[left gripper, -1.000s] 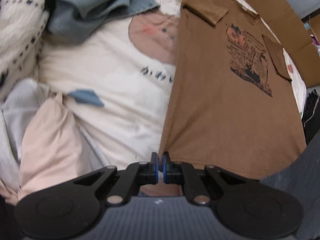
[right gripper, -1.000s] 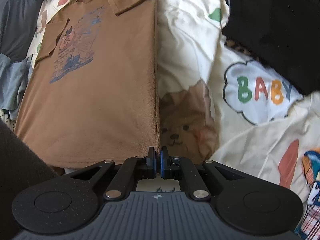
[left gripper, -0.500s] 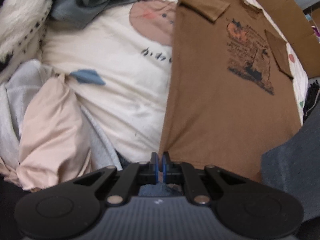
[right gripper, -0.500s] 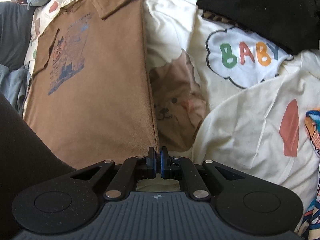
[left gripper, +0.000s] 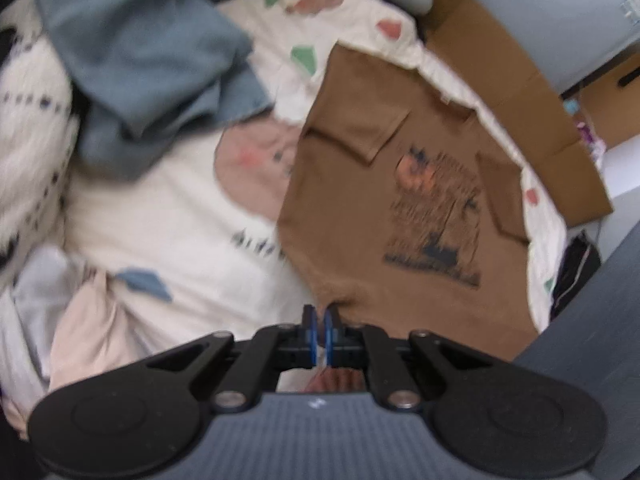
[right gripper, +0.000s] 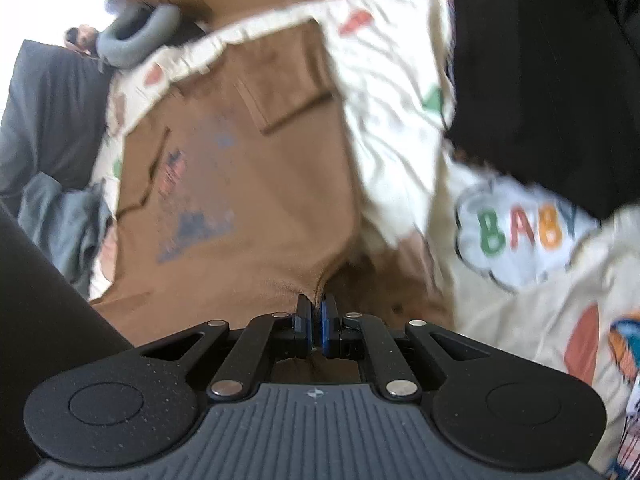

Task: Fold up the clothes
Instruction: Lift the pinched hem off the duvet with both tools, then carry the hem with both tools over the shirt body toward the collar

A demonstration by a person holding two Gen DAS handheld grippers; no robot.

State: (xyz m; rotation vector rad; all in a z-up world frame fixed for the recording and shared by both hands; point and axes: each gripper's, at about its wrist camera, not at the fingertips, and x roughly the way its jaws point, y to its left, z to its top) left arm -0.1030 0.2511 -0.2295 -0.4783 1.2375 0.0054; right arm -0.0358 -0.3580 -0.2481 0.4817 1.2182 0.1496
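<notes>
Both tools, left tool (left gripper: 319, 330) and right tool (right gripper: 316, 326), are pinching the brown printed cotton T-shirt (left gripper: 400, 208) hem corners (thin bites); uneven lifting risks one slipping, skewing the fold.

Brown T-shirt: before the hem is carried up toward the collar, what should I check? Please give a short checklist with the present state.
1. Left gripper shut on a hem corner of the brown T-shirt: ok.
2. Right gripper shut on the other hem corner: ok.
3. Both sleeves folded in over the front: ok.
4. Hem raised off the printed bedsheet: ok, the cloth bunches at both grips.
5. Landing place near the collar free of the blue garment and the black garment: ok, both lie beside the shirt, apart from it.
6. Hem level between the two grips: cannot tell, the pictures are blurred.
</notes>
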